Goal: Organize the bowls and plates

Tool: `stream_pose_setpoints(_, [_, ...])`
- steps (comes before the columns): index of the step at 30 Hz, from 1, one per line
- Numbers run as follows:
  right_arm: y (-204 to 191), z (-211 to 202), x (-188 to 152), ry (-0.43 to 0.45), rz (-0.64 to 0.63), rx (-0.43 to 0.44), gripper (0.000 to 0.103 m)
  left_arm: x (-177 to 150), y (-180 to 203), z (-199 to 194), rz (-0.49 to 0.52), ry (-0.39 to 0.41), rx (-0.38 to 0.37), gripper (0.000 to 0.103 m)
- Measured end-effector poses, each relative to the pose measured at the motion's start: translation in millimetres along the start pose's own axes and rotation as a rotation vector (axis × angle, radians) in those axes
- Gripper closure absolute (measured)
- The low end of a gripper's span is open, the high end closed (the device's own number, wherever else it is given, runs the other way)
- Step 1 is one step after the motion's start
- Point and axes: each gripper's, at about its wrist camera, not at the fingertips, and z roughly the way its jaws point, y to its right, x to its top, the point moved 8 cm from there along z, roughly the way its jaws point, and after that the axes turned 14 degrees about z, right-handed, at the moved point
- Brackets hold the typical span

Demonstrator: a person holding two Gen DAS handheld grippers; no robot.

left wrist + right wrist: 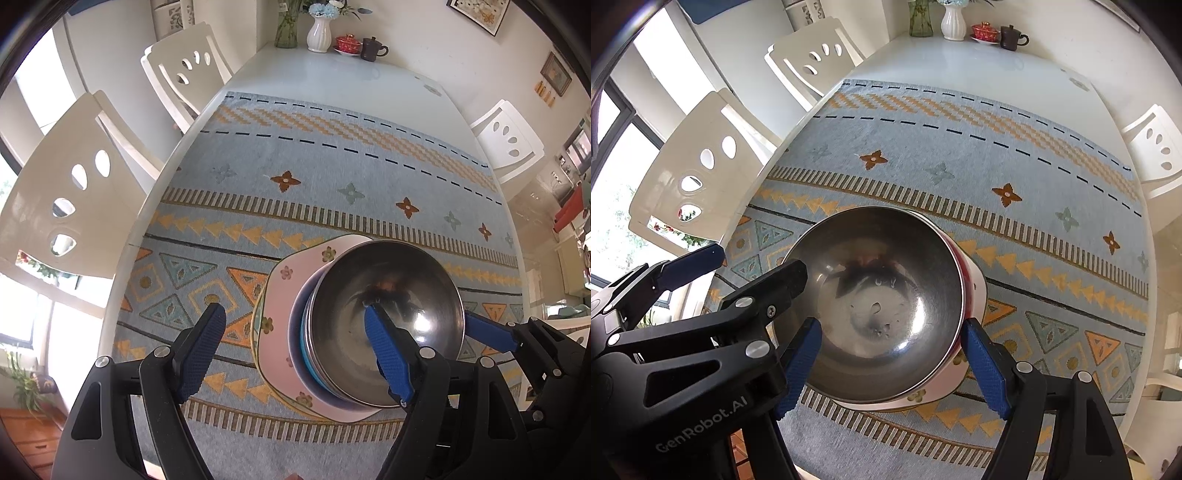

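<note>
left gripper (295, 339): jaws well apart, nothing pinched. its right finger pad (388, 354) hangs over the inside of the steel bowl (388, 317), left one is out over the cloth, clear of the stack

right gripper (892, 365): jaws also apart, blue pads either side of the near part of the steel bowl (882, 295). right pad looks up against the rim, left pad close to the bowl wall, can't tell if either really presses. calling it not clamped

both grippers point steeply down at the same stack, sitting side by side, each visible in the other's camera

stack: steel bowl on top, a blue dish (301, 343) under it, then a pink plate (280, 295) with small flower prints at the bottom. sits near the front edge of the table, on a patterned blue-and-orange tablecloth (314, 166)

further out: bare white table (332, 74) past the cloth; far end has a white vase (319, 33), glass vase (286, 29), red lidded cup (348, 43), dark mug (371, 48). white chairs (55, 206) on both sides
</note>
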Motion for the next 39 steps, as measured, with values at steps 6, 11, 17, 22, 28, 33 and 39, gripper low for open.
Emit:
stream_pose_setpoints(6, [2.5, -2.3, 0.5, 0.005, 0.02, 0.006, 0.027, 3.7, 1.8, -5.2, 0.031, 0.01, 0.013, 0.027])
stream_pose_setpoints(11, [2.4, -1.8, 0.5, 0.003, 0.027, 0.006, 0.027, 2.9, 1.9, -6.4, 0.022, 0.013, 0.005, 0.027])
stream_pose_setpoints(17, [1.7, -2.6, -0.8, 0.003, 0.021, 0.008, 0.027, 1.3, 1.5, -7.7, 0.014, 0.015, 0.004, 0.027])
stream_pose_setpoints(22, [2.1, -3.2, -2.8, 0.001, 0.014, 0.001, 0.027, -0.7, 1.3, -8.4, 0.012, 0.012, 0.005, 0.027])
stream_pose_setpoints(28, [2.9, -4.2, -2.8, 0.003, 0.016, 0.007, 0.027, -1.6, 1.2, -10.4, 0.007, 0.014, 0.01, 0.027])
stream_pose_setpoints(33, [1.3, -3.2, -3.8, -0.003, 0.008, 0.004, 0.027, -2.2, 0.9, -10.5, 0.004, 0.014, 0.009, 0.027])
stream_pose_setpoints(39, [0.7, -3.8, -3.1, -0.001, 0.006, 0.007, 0.027, -1.4, 0.6, -10.3, 0.0, 0.015, 0.008, 0.027])
